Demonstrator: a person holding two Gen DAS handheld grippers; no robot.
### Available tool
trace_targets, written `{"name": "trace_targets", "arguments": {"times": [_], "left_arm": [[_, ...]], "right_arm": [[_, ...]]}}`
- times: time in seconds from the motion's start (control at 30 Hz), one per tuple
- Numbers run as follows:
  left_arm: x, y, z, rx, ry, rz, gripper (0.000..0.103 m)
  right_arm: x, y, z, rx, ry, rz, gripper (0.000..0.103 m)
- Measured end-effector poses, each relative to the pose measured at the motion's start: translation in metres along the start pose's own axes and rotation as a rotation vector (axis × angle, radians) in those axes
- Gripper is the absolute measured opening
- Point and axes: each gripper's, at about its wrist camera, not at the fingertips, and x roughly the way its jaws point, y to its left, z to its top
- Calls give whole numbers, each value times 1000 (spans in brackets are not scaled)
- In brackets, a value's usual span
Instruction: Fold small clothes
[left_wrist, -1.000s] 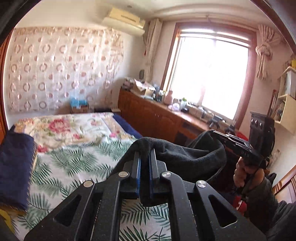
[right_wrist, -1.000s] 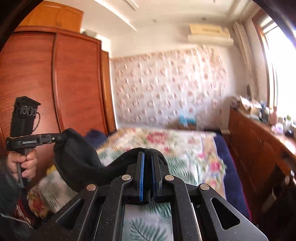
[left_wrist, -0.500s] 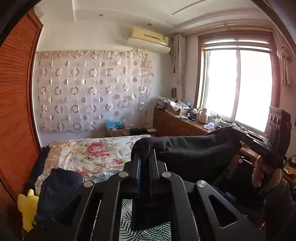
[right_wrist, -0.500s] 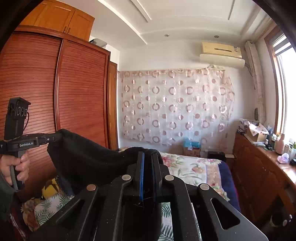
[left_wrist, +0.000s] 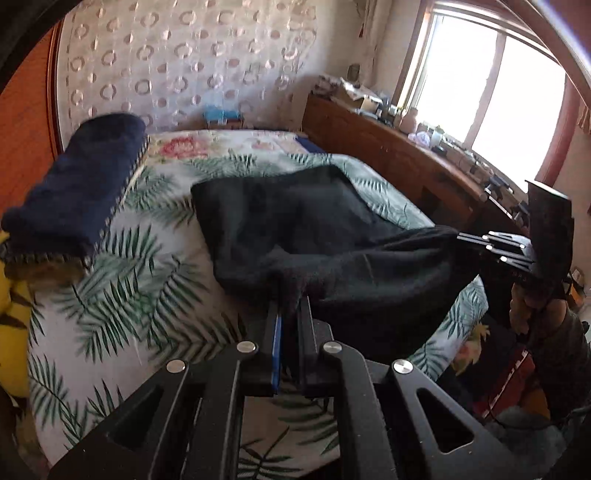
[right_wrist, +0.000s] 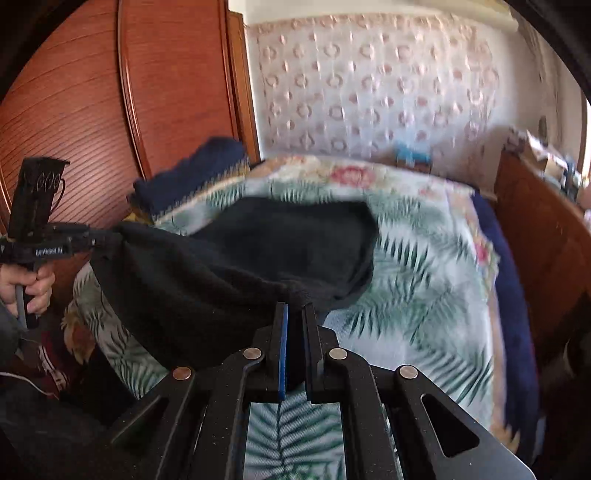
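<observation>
The left hand-held gripper (left_wrist: 290, 306) has its jaws pinched almost together on one corner of a dark garment (left_wrist: 295, 229), the cloth bunched between the blue-lined pads. The right hand-held gripper (right_wrist: 294, 310) is clamped just as tightly on the opposite corner of the same garment (right_wrist: 258, 258). So the 2 tools hold its near edge stretched between them above the bed's near edge.

The garment is a thick, fuzzy, near-black piece of cloth. Its near edge hangs taut and sagging between the 2 grips, while its far part lies spread on the bed (left_wrist: 155, 258), roughly in the middle of the leaf-print cover. The far edge looks fairly straight and flat; what kind of garment it is cannot be told.

The left wrist view shows, at its left, a folded navy blanket (left_wrist: 77, 184) along the bed's left edge with something yellow (left_wrist: 14, 314) below it, and at its right a bright window (left_wrist: 491, 81) over a long wooden cabinet (left_wrist: 399, 155) crowded with small items. It also catches the right hand-held gripper (left_wrist: 472, 240) from the side, with the hand (left_wrist: 532, 306) below it.

The right wrist view shows instead a tall reddish wooden wardrobe (right_wrist: 92, 92) at its left, the patterned curtain (right_wrist: 388, 85) behind the bed, and the left hand-held gripper (right_wrist: 99, 240) from the side, its handle gripped by a hand (right_wrist: 31, 288). Both views are somewhat blurred.
</observation>
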Motion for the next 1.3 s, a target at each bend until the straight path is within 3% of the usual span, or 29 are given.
{"name": "trace_targets", "arguments": {"times": [0.17, 0.33, 0.47, 0.67, 0.8, 0.87, 0.97, 1.13, 1.3], "left_arm": [[7, -1, -25, -35, 38, -11, 7], [-3, 3, -7, -40, 2, -6, 7], [-2, 17, 35, -47, -56, -3, 7], [30, 51, 124, -50, -127, 85, 8], [47, 71, 144, -80, -126, 112, 41], [51, 75, 140, -86, -109, 103, 44], [53, 72, 130, -64, -88, 100, 49], [63, 61, 112, -34, -42, 72, 75], [73, 51, 103, -12, -15, 68, 77]], "right_arm": [[7, -5, -2, 24, 4, 31, 6], [9, -12, 7, 6, -32, 34, 6], [14, -15, 30, -9, -63, 32, 6], [84, -68, 105, 76, -74, -20, 6], [140, -100, 122, 160, 5, -73, 10], [156, -102, 124, 150, 24, -114, 13], [157, -103, 119, 136, 8, -139, 32], [149, -95, 107, 95, -10, -65, 34], [170, -90, 98, 24, 37, -42, 37]]}}
